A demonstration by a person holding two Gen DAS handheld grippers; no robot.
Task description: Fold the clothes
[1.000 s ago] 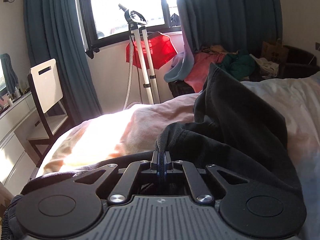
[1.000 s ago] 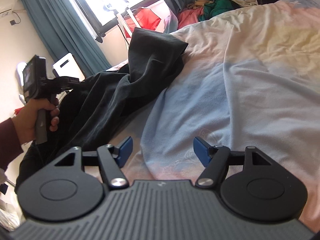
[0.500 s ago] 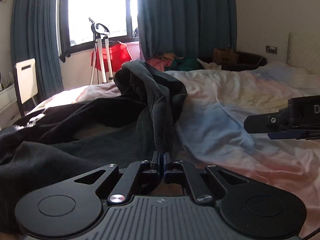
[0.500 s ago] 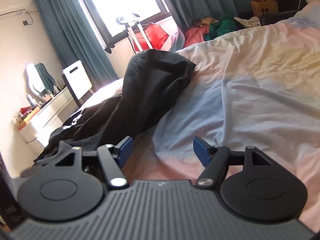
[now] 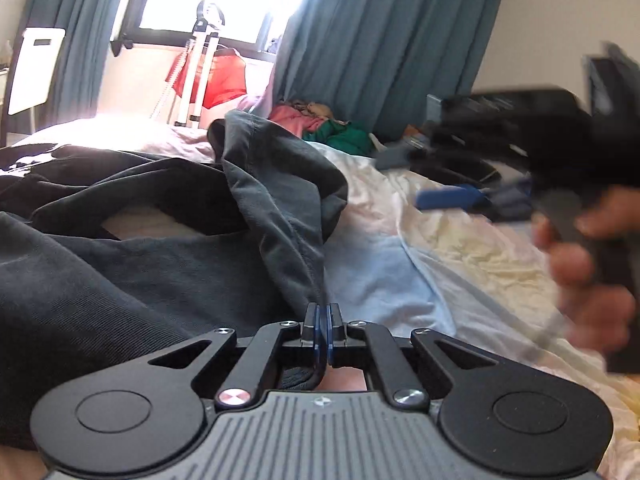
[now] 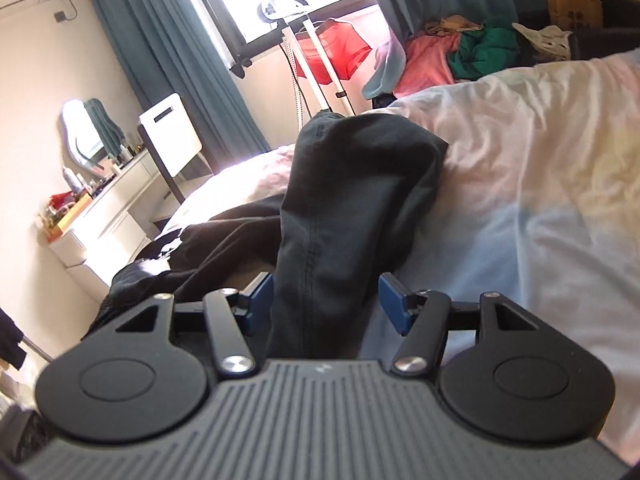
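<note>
On a bed [image 6: 540, 208], the left gripper [image 5: 322, 334] pinches an edge of a dark garment [image 5: 132, 280], its jaws closed on the cloth. The right gripper [image 6: 326, 304] — jaws wide apart — straddles a raised ridge of the same garment [image 6: 352, 200] without yet clamping it; the cloth runs between the blue pads and under the tool. From the left view the right tool and the hand [image 5: 588, 272] holding it show only as a blur (too smeared to read more). The garment lies bunched along the bed's left side, one hump peaked, other dark folds trailing toward the edge; no flat, squared fold shows, so most of the folding looks left to do. Beyond the bed, a pile of clothes [image 6: 460, 56] sits under the curtains [image 5: 380, 40].
</note>
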